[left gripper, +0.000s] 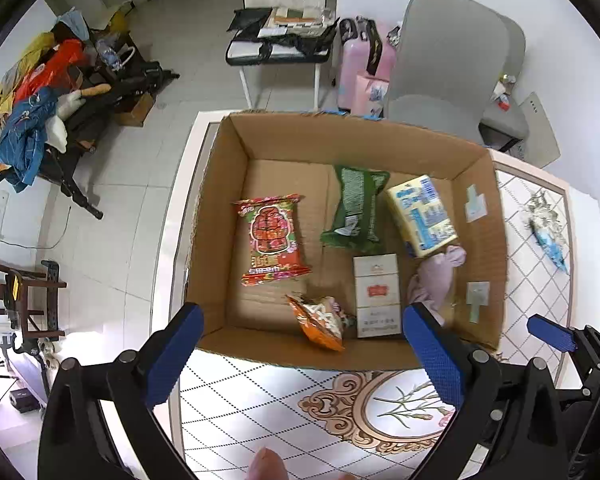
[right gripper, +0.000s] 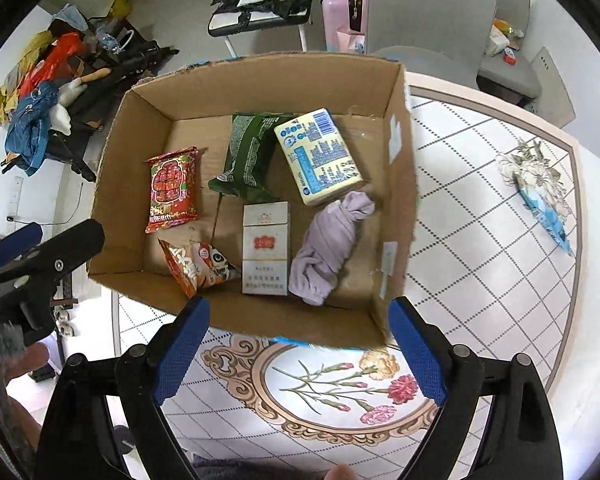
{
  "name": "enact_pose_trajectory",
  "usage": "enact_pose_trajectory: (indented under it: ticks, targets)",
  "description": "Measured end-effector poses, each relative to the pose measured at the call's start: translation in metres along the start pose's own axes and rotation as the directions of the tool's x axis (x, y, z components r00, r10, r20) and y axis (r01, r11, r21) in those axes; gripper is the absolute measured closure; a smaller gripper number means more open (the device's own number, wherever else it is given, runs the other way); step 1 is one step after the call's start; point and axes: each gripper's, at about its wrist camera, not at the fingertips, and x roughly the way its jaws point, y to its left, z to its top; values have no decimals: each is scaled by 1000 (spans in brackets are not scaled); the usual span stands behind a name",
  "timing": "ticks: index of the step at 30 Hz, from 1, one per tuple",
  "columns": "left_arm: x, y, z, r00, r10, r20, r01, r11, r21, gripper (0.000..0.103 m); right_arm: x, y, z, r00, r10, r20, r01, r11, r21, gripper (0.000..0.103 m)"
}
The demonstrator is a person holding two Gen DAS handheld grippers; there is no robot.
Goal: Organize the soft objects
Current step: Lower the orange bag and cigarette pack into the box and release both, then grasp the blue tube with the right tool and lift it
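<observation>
**Both jaws standing wide and empty above the cardboard box**

The left gripper (left gripper: 300, 360) is hanging over the near wall of the cardboard box (left gripper: 480, 240), its jaws spread wide with nothing between the blue pads and nothing touching them. The right gripper (right gripper: 300, 352) is doing the same at the box's near right corner, jaws far apart and empty.

Inside the box, six things are lying on the floor of it. The red snack packet (left gripper: 272, 240) is sitting toward the box's left wall, with bare cardboard around it. The green packet (left gripper: 356, 208) is lying in the middle, and the yellow tissue pack (left gripper: 422, 216) is leaning just beside it. The white carton (left gripper: 376, 296) is resting against the near wall, with the orange snack bag (left gripper: 320, 322) touching its left side and the lilac rolled cloth (right gripper: 332, 240) lying by the right wall.

The far part of the box floor is showing bare. Outside the box, to its right, a blue wrapper (right gripper: 544, 212) is lying on the patterned table (right gripper: 480, 240), well apart from the box wall.
</observation>
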Motion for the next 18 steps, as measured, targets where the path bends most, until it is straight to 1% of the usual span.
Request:
enact_pose_trajectory:
  ticks: [5,7,9,11,13,15,16,18]
  targets:
    - [-19,-13,-5,1000,-18,20,18,1000,-8,1,-25,-18,-11,998,48,47,-49,998,25,10]
    - [-24,-20,-4,1000,-19,24,19,1000,-20,1,-38,-39,-13,994,76,77,-81,995,62,10]
    - [-25,-29,-1,999,-32,22,33,999,-27,1,-49,-60,-13,993,69,96,-78,993,92,10]
    - [-21,-43,3,1000,-18,8,18,999,-32,1,-56,-92,-9,993,31,111,-45,991,126,10]
    - [-14,-59,9,1000,7,-6,-7,999,-39,1,-53,-125,-3,995,-34,95,19,988,151,10]
    - [3,-83,19,999,7,-43,-9,999,-41,1,-39,-167,7,992,-115,56,103,978,179,10]
    - [8,-92,22,999,14,-46,-16,999,-41,1,-30,-186,11,989,-147,31,139,973,182,10]
    - [28,-119,32,995,67,-69,-69,997,-29,1,-10,-222,22,980,-199,-22,200,963,181,10]
